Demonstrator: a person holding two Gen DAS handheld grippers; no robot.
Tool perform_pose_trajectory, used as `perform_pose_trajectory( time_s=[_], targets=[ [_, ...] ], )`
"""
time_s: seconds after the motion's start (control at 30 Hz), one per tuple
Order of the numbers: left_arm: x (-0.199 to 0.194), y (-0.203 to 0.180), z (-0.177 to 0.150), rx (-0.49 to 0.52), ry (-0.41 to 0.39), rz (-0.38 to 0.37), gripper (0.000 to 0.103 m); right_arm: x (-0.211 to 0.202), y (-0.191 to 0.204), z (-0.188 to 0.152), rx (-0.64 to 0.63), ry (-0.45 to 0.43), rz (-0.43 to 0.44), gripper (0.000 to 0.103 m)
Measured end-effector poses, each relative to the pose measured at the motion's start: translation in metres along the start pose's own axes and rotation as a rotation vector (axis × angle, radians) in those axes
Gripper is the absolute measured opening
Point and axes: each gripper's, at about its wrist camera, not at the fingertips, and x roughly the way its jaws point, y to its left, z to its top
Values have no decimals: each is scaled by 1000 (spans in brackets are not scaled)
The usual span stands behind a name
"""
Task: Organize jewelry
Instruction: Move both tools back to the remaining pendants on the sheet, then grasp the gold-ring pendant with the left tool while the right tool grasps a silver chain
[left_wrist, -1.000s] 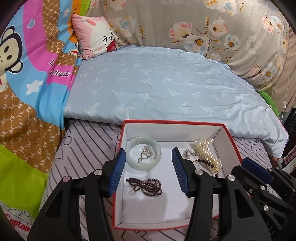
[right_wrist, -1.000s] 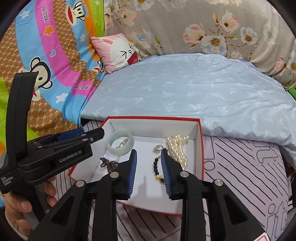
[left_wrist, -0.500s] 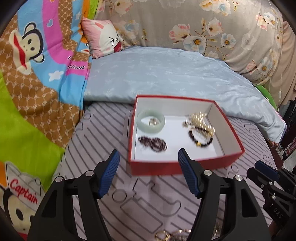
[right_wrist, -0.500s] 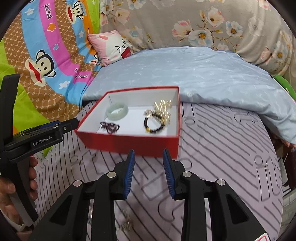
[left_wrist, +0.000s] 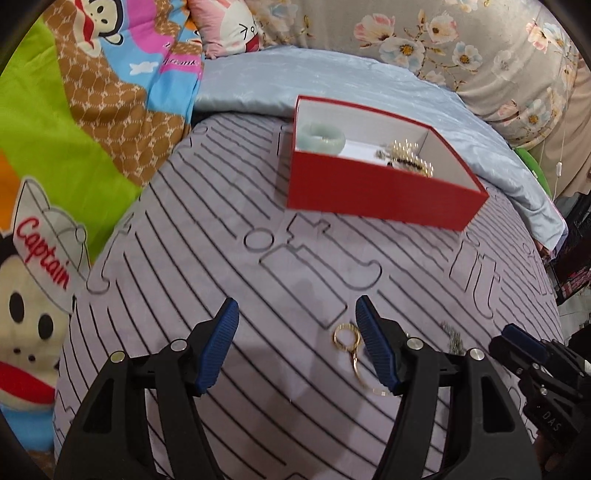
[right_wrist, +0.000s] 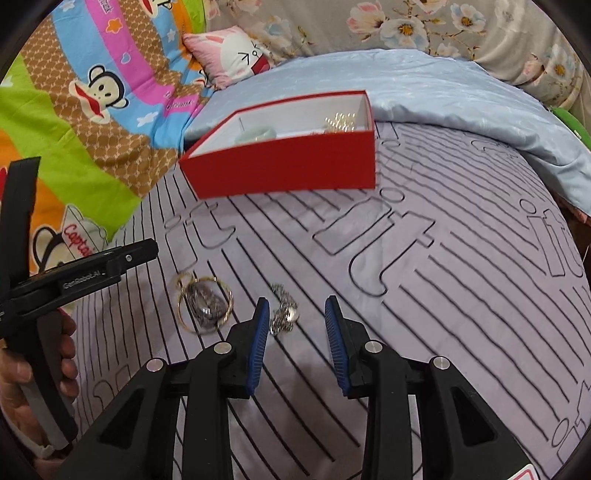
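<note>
Both units are over the striped bed sheet (right_wrist: 461, 295), short of the red box (left_wrist: 376, 195) that already holds a pale green bangle (left_wrist: 321, 134) and a pearl strand (left_wrist: 410, 151).

Left hand-held gripper (left_wrist: 297, 325): jaws apart, having just been opening, nothing between them. The gold hoops (left_wrist: 347, 338) lie on the sheet just beside its right pad.

Right hand-held gripper (right_wrist: 297, 317): jaws partly open and empty. The silver chain (right_wrist: 284, 310) lies just ahead of its left pad; a dark pendant (right_wrist: 207, 304) sits inside the hoops to the left.

Probable faults from here:
1. Hoops are thin and flat on soft fabric (pads may pinch sheet instead).
2. Closing off-centre may push the hoops aside.
3. A bunched chain may trail and snag or slip during transfer.
4. The 2 grippers work close together; collision is possible.
</note>
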Motion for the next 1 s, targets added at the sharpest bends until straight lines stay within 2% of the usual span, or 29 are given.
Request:
perform_pose_trajectory(
  time_s=[0.23, 0.6, 0.7, 0.9, 1.0],
  targets=[
    [-2, 0, -23, 4, 27, -11, 63, 16, 9, -11, -6, 29, 9, 31],
    [-5, -9, -29, 30, 35, -35, 63, 34, 14, -6, -29, 40, -11, 31],
    [-6, -12, -30, 28, 36, -46, 63, 36, 15, -6, -41, 38, -21, 27],
    [-8, -18, -30, 30, 41, -75, 63, 36, 10, -5, -36, 38, -37, 11],
    [-7, -22, -30, 30, 46, -84, 63, 36, 7, -5, -27, 39, -31, 9]
  ],
)
